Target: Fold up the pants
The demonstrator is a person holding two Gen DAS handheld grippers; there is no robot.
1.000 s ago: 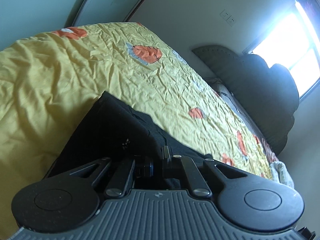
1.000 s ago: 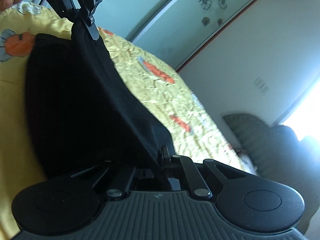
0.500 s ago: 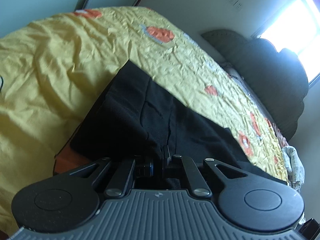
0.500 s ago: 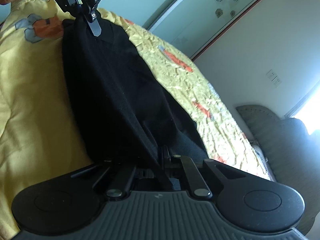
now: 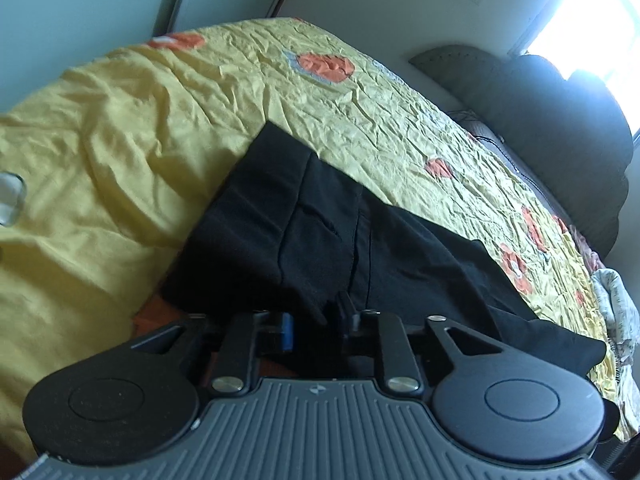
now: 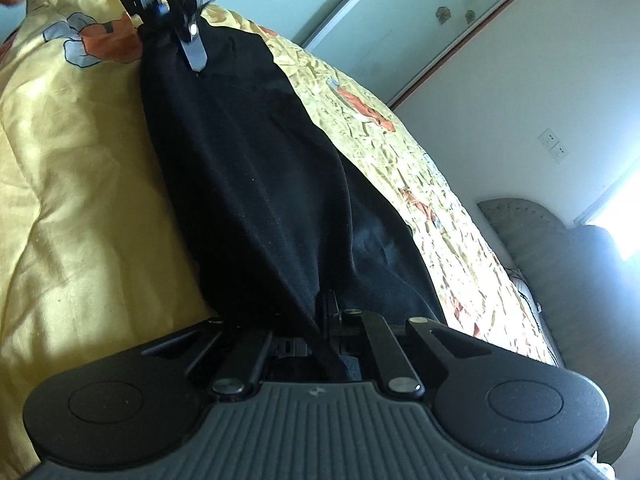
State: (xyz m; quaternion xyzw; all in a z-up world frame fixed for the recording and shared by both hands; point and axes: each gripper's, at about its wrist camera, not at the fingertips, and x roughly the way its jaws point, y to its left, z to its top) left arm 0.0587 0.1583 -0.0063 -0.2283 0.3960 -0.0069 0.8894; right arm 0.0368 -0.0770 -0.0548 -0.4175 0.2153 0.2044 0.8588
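Note:
Black pants (image 5: 320, 232) lie on the yellow flowered bedspread (image 5: 140, 128), folded into layers. My left gripper (image 5: 334, 312) is shut on the near edge of the pants. My right gripper (image 6: 322, 312) is shut on another part of the same edge, and the pants (image 6: 256, 168) stretch from it to the left gripper (image 6: 192, 50), which shows at the top left of the right wrist view with a hand above it. The fabric hangs slightly taut between the two grippers.
A dark padded headboard (image 5: 540, 100) and a bright window (image 5: 592, 20) are at the far right. A sliding wardrobe door with flower decals (image 6: 400, 12) stands behind the bed. A white patterned cloth (image 5: 616, 308) lies at the bed's right edge.
Both grippers have carried the held edge of the pants back and lower over the bed. More of the pants now lies spread flat on the bedspread.

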